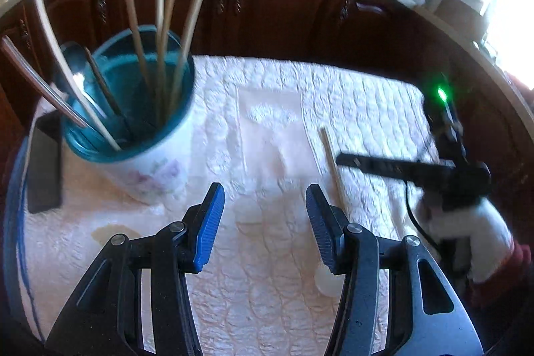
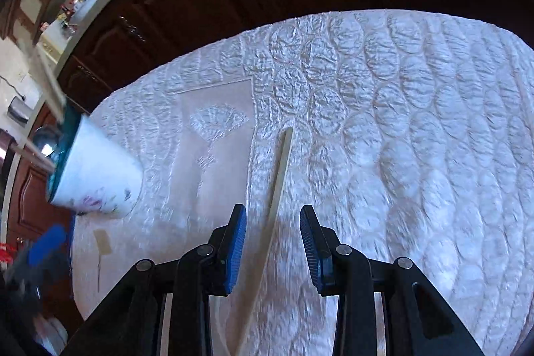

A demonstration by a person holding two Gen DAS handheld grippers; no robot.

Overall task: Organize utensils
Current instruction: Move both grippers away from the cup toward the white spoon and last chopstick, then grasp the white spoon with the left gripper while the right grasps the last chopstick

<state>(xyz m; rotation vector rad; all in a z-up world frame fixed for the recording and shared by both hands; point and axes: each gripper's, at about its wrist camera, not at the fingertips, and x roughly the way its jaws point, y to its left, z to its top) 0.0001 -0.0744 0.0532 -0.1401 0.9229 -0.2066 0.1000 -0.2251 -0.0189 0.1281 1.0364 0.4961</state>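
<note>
A wooden spoon (image 2: 278, 186) lies flat on the quilted white table cover (image 2: 400, 122), handle pointing toward the dark cabinets, its pale bowl near the front edge in the left wrist view. It appears to be the only utensil left outside the holder. The right gripper (image 2: 273, 242) hangs over it with jaws parted and nothing pinched; the handle runs up between the blue pads without touching them, a line-up that suits closing across the narrow shaft. The left gripper (image 1: 265, 222) is spread wide and empty over bare cloth, just left of the spoon, seemingly free to steady things. The utensil holder (image 1: 133, 109), a white floral crock with a teal inside, stands upright at the left, well apart from the spoon. Wooden utensils (image 1: 167, 22) and a metal ladle (image 1: 75, 72) already stand in it, handles up for easy reach
</note>
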